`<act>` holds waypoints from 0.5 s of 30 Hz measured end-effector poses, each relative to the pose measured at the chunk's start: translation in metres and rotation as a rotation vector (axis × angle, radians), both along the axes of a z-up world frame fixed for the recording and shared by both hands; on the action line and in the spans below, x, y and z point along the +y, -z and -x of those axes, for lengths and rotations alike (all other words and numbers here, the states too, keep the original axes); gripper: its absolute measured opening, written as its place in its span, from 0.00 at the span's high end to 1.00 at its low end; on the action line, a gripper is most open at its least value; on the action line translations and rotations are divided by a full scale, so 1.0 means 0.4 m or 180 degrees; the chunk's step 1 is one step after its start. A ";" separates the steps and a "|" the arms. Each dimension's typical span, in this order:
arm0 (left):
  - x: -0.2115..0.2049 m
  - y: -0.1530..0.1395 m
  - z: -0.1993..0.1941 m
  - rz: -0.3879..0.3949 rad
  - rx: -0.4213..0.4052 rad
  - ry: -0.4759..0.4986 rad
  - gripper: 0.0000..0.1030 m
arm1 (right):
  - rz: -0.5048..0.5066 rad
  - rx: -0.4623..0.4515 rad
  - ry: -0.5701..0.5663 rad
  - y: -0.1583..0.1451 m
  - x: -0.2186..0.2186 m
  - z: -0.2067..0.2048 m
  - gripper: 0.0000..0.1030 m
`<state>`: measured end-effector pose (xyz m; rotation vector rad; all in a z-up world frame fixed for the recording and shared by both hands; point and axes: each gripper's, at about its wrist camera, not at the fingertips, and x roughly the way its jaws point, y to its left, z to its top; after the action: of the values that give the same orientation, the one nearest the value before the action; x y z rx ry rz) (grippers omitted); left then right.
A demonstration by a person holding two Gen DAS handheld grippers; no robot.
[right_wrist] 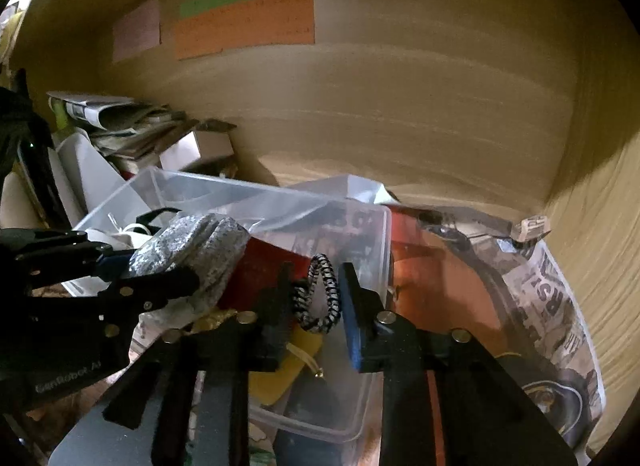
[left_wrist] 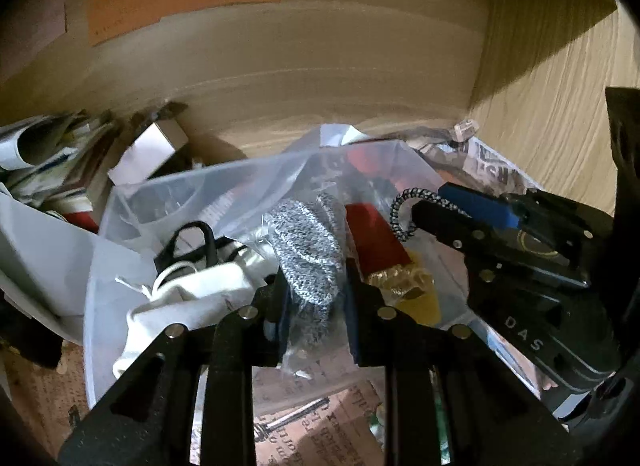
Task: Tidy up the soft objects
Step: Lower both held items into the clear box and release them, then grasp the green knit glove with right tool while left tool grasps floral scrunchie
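Left gripper (left_wrist: 314, 286): jaws closed most of the way on a grey knit pouch (left_wrist: 308, 250), bagged in thin clear plastic, pinched across its near end. Right gripper (right_wrist: 316, 298): jaws partly open around a black-and-white cord loop (right_wrist: 320, 294); cord close against the left finger, gap at the right, grip uncertain. Both held over a clear bin (right_wrist: 376, 225) inside a wooden cupboard.

In the bin: red card (left_wrist: 372, 242), gold scrap (left_wrist: 400, 278), yellow tag (right_wrist: 288, 374), white cloth bag (left_wrist: 188, 298), black strap (left_wrist: 200, 238). Outside it: printed newspaper (right_wrist: 552, 306) at right, stacked papers (right_wrist: 120, 121) and small box (right_wrist: 200, 149) at left, coloured notes (right_wrist: 244, 21) on the back wall.

Progress, judged: early to middle. Several soft items already in the bin; pouch and cord lifted, not released; final placement not shown.

Orientation: pouch long axis along the left fingers, running away from that camera toward the back wall, free end forward and slightly up. Cord loop upright, long axis roughly vertical, its plane facing the right camera.
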<state>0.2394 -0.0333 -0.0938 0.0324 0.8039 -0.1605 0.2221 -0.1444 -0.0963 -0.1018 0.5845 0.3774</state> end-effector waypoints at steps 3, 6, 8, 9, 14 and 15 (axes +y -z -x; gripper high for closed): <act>-0.001 -0.002 0.005 0.0018 0.0025 0.0006 0.73 | 0.0004 0.0034 0.0013 -0.001 -0.004 0.001 0.67; 0.008 -0.013 0.018 0.0072 0.0006 -0.0003 0.65 | -0.0026 0.0057 -0.0009 -0.010 -0.008 0.009 0.53; 0.013 -0.028 0.034 0.0103 -0.0063 -0.0022 0.56 | -0.0033 0.0027 -0.0011 -0.017 -0.006 0.014 0.45; 0.016 -0.036 0.042 0.0109 -0.0105 -0.0033 0.51 | -0.0023 -0.0008 -0.0013 -0.024 -0.007 0.022 0.44; 0.035 -0.085 0.093 0.0158 -0.0296 -0.0071 0.41 | -0.0074 -0.0113 -0.0034 -0.057 -0.011 0.058 0.41; 0.040 -0.096 0.107 0.0165 -0.0345 -0.0079 0.38 | -0.0101 -0.0144 -0.0042 -0.067 -0.015 0.073 0.39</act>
<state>0.1966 -0.0173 -0.0555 -0.0178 0.6915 -0.1548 0.1929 -0.1503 -0.0696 -0.0835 0.5331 0.3960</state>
